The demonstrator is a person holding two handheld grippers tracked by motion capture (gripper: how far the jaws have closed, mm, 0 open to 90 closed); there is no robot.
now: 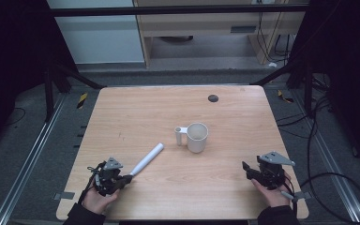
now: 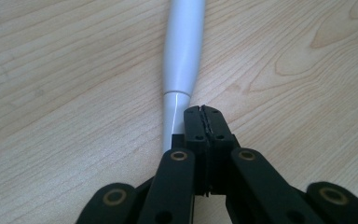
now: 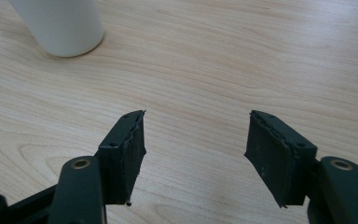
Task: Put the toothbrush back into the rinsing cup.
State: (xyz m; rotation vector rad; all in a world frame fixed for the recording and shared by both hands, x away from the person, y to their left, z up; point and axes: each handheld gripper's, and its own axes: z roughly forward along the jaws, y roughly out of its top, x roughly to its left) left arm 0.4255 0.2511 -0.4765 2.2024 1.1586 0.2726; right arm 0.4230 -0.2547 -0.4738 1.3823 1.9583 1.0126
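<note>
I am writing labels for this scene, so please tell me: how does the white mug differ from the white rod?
The mug stands upright; the rod lies flat. The mug is wide, open-topped and has a handle; the rod is long, slim and narrows at its near end. The mug stands apart from both grippers; the rod's narrow end lies beside the left gripper. Both are white and rest on the wooden table.

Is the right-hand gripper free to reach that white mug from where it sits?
Probably yes: only bare table lies between the right gripper and the white mug, and its jaws stand open with nothing between them.
</note>
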